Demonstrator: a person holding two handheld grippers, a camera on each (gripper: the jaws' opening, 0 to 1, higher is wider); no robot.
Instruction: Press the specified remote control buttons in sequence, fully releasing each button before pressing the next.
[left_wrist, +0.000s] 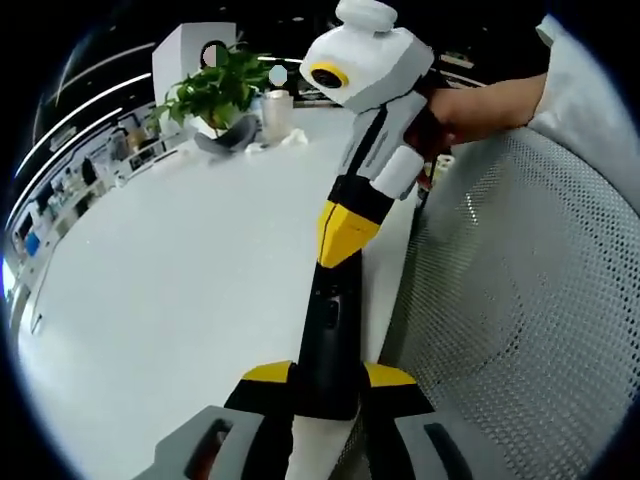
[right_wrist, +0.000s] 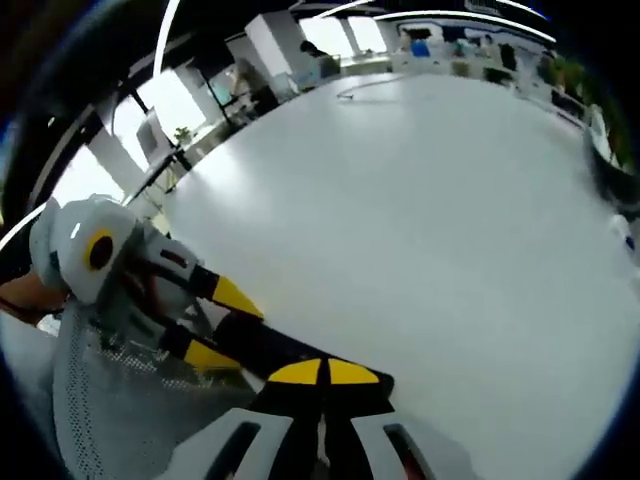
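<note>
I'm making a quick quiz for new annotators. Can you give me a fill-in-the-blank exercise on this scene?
1. The left claw grips a long, slim ____ remote control.
2. The tips of the right claw are coloured ____.
3. At the far end of the white table stands a potted ____.
4. Beside the table's edge is a white ____ chair.

Missing words: black; yellow; plant; mesh
</note>
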